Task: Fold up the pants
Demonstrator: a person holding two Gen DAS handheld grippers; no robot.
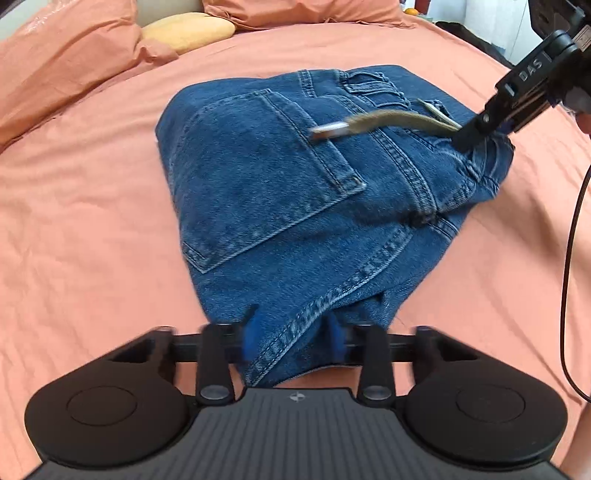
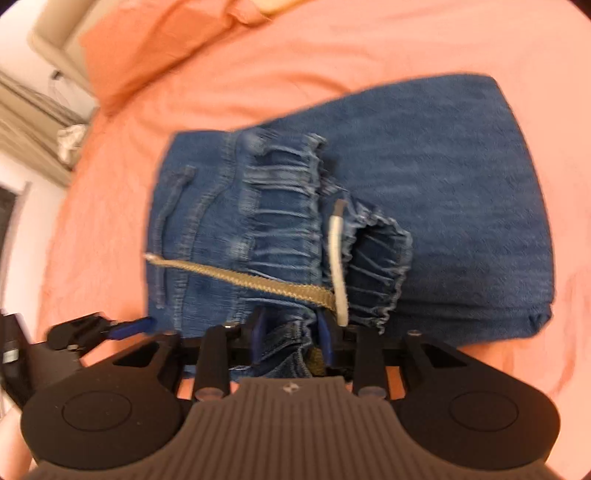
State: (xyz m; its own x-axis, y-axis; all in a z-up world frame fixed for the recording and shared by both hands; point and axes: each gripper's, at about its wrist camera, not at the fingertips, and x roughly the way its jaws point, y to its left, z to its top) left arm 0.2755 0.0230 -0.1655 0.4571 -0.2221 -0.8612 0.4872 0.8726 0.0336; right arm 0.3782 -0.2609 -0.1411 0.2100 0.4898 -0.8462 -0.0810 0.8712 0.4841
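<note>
Left gripper (image 1: pixel 291 338): you clamp the jeans' (image 1: pixel 280 177) near seam edge.
Right gripper (image 2: pixel 293 338): you pinch their gathered waistband.
Bed (image 1: pixel 92 221): jeans folded.

A home bedroom. A bed (image 1: pixel 92 221) under a salmon-orange sheet fills the view. Matching pillows (image 1: pixel 62 66) and a yellow cushion (image 1: pixel 188 31) lie at its head.

Bed sheet (image 1: pixel 92 221): salmon-orange, wrinkled, spread over the whole bed.
Pillows (image 1: pixel 62 62): same orange cloth, at the head of the bed.
Yellow cushion (image 1: pixel 188 31): between the pillows.
Black cable (image 1: pixel 570 258): hanging at the right edge.
</note>
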